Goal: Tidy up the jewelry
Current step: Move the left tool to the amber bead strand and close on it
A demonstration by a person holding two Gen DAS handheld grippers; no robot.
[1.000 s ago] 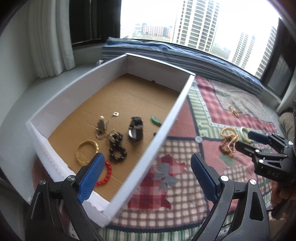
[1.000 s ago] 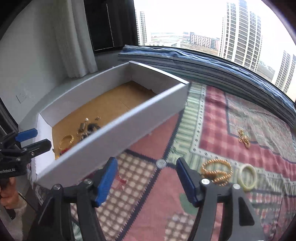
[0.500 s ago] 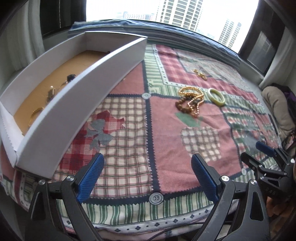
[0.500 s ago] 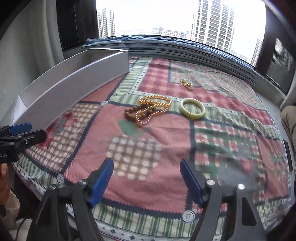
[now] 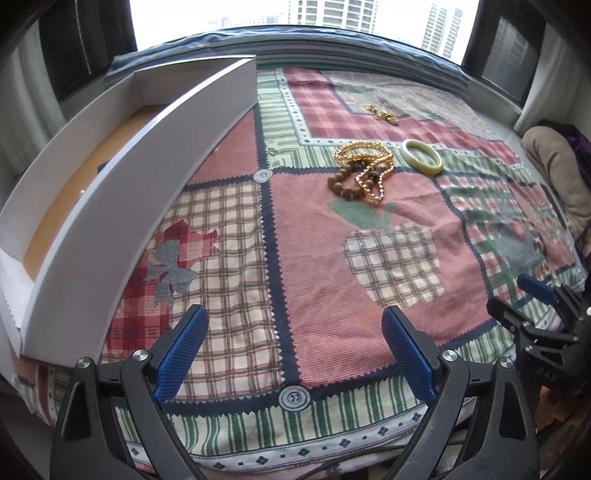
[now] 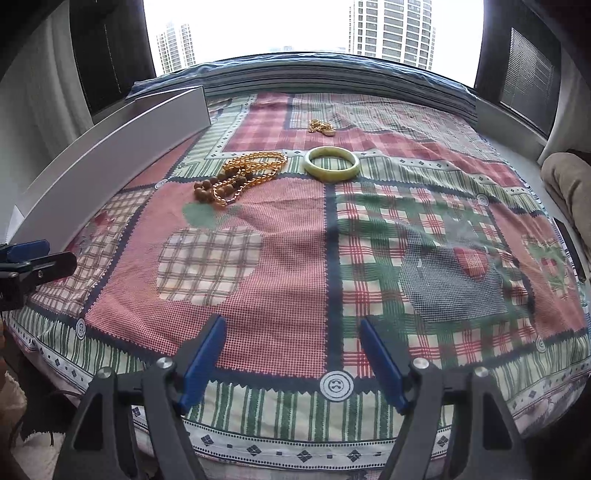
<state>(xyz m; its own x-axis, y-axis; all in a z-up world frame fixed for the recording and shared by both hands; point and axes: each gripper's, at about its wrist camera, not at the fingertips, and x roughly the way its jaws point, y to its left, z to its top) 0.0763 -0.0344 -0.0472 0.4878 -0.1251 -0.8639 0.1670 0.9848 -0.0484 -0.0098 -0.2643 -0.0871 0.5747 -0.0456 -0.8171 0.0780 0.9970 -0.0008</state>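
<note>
One box [image 5: 122, 206], contents hidden by its wall. Right of it on the cloth [image 6: 295, 258]: gold bead chain [image 6: 255, 170], brown bead bracelet [image 5: 345, 181], jade bangle [image 6: 331, 162], gold trinket [image 6: 322, 127]. Left gripper [image 5: 293, 354] and right gripper [image 6: 291, 363] both wide, empty.

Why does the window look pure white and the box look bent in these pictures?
Left wrist view: the fisheye lens bows the straight wall of the white box into a curve; the window is overexposed, daylight washing out the sky. Right wrist view: the same glare at the window, the corners go dark, yet the green bangle and gold beads stay sharp.
</note>
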